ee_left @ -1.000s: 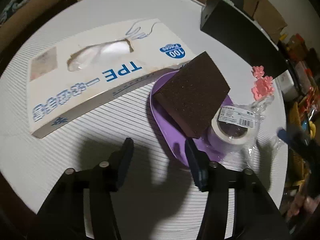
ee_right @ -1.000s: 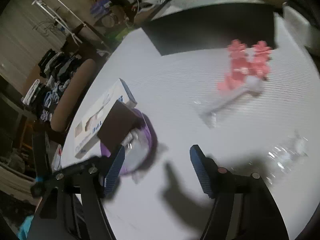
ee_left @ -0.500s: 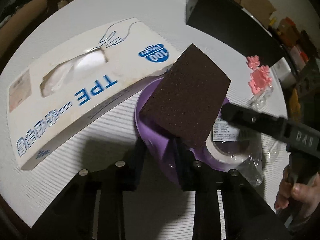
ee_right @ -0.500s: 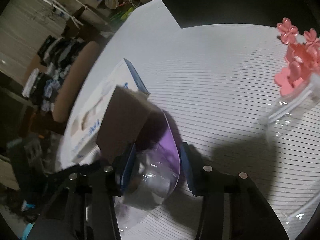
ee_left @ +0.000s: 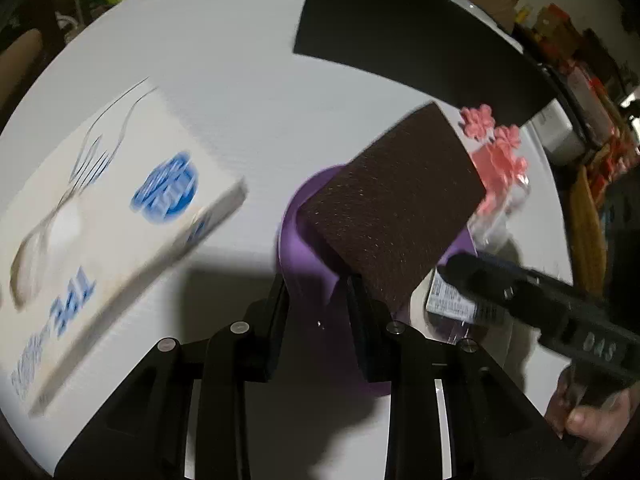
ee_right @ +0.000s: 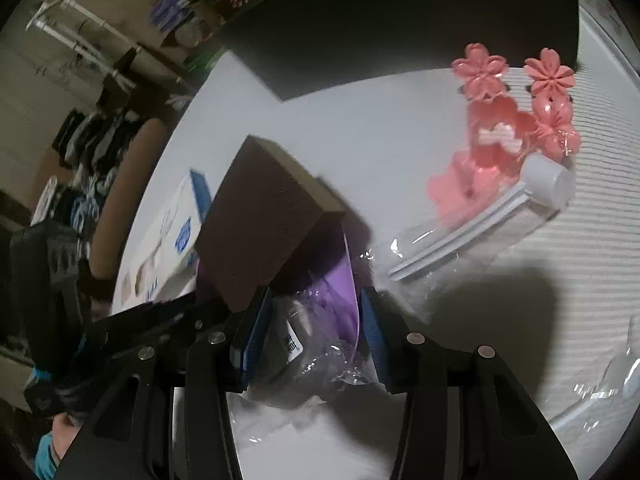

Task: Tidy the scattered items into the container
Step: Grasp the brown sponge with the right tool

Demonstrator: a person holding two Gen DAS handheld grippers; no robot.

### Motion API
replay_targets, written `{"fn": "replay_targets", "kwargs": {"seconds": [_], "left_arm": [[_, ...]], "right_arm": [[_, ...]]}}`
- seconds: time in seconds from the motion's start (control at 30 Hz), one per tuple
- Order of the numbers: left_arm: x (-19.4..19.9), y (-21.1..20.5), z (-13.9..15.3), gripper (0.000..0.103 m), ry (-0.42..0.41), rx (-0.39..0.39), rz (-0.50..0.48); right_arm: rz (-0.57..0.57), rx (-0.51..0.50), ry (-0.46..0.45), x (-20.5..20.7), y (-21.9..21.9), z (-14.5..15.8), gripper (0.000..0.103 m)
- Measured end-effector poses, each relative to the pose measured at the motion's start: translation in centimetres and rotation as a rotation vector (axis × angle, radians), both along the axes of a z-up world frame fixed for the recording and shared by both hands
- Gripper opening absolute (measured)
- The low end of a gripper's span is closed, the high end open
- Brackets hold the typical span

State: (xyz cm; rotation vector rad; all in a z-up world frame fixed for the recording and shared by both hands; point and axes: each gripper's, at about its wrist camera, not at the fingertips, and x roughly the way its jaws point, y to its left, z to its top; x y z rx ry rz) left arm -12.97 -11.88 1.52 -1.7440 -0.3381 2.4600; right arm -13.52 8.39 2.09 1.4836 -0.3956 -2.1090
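A purple tray (ee_left: 304, 248) holds a brown sponge block (ee_left: 392, 204), which leans tilted, and a plastic-wrapped tape roll (ee_left: 448, 300). My left gripper (ee_left: 318, 292) is shut on the tray's near rim. My right gripper (ee_right: 312, 320) is shut on the opposite rim of the purple tray (ee_right: 340, 280), with the wrapped tape roll (ee_right: 296, 344) also between its jaws. In the right wrist view the sponge (ee_right: 260, 232) rises just beyond them. A pink flower packet (ee_right: 496, 136) lies loose on the table right beside the tray. In the left wrist view, the right gripper (ee_left: 520, 292) reaches in from the right.
A white glove box (ee_left: 100, 232) lies to the tray's left, with a gap between them. A black box (ee_left: 400, 32) stands at the table's far side. A clear plastic wrapper (ee_right: 612, 376) sits near the right edge. A person's hand (ee_left: 592, 420) holds the right gripper.
Both grippers came in and closed on the purple tray's rim. The tray has since moved away from the glove box, toward the pink flower packet.
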Motion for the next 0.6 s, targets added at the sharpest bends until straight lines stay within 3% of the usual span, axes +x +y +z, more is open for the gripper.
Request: {"fn": "replay_targets", "kwargs": {"seconds": [0.33,0.4,0.47,0.53,0.6], "left_arm": [[-8.0,1.9,1.1,0.028,0.012,-0.049,-0.080],[-8.3,1.5,1.6,0.030,0.027,-0.050,-0.074],[-7.8,0.3,2.2,0.045,0.044,-0.013,-0.046],[-6.9,-1.0,2.8,0.055,0.071,0.031,-0.009],[-5.7,-2.1,3.1,0.057,0.094,0.083,0.022]], "right_arm": [[-0.129,-0.089,-0.025,-3.7,2.1,0.4,0.050],[-0.139,-0.113,-0.022,-3.6,2.7,1.1,0.055],[-0.145,-0.145,-0.004,-3.1,3.8,2.2,0.067],[-0.153,-0.148,0.023,-2.7,4.7,3.1,0.071],[-0.160,-0.153,0.052,-2.8,5.4,4.2,0.074]]}}
